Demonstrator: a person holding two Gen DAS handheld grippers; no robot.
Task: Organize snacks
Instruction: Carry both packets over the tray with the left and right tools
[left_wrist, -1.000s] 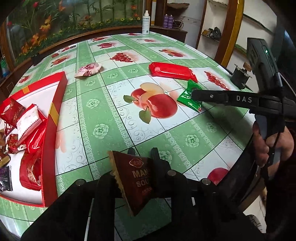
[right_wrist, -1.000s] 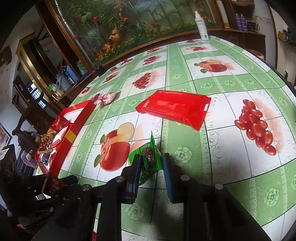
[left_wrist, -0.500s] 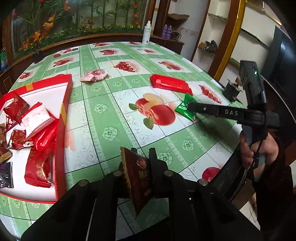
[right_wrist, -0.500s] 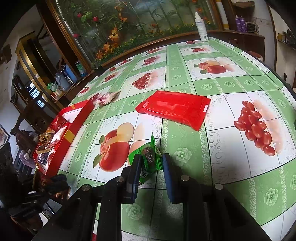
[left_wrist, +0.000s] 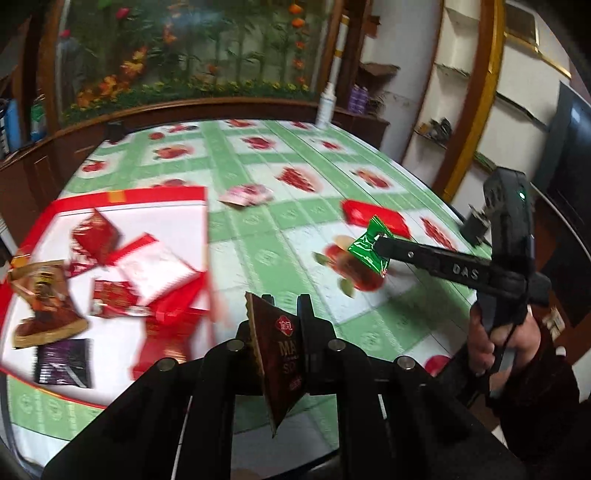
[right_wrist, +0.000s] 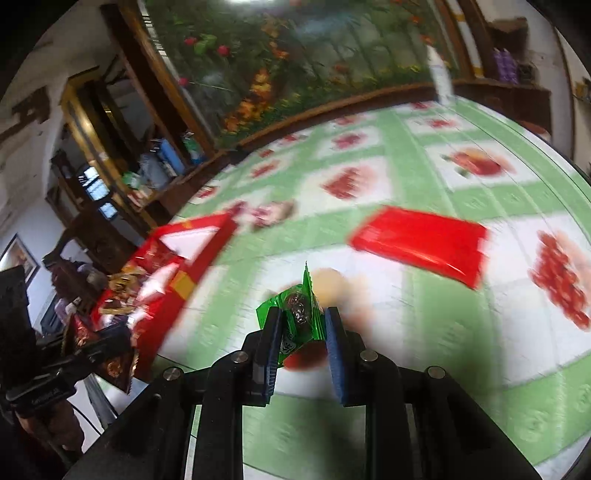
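Left gripper (left_wrist: 282, 325): jaws clamped on the brown sachet (left_wrist: 280, 354) — pinched edge-on, clear of the bench (left_wrist: 258, 236).
Right gripper (right_wrist: 301, 328): jaws closed on the green candy (right_wrist: 297, 314) — held aloft beside the red box (left_wrist: 201, 221).

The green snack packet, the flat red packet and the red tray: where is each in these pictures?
green snack packet (right_wrist: 297, 314): right wrist view, on its clear window, between the gripper's fingers.
flat red packet (right_wrist: 421, 245): right wrist view, on the middle of its top face.
red tray (left_wrist: 162, 192): left wrist view, on its far rim.
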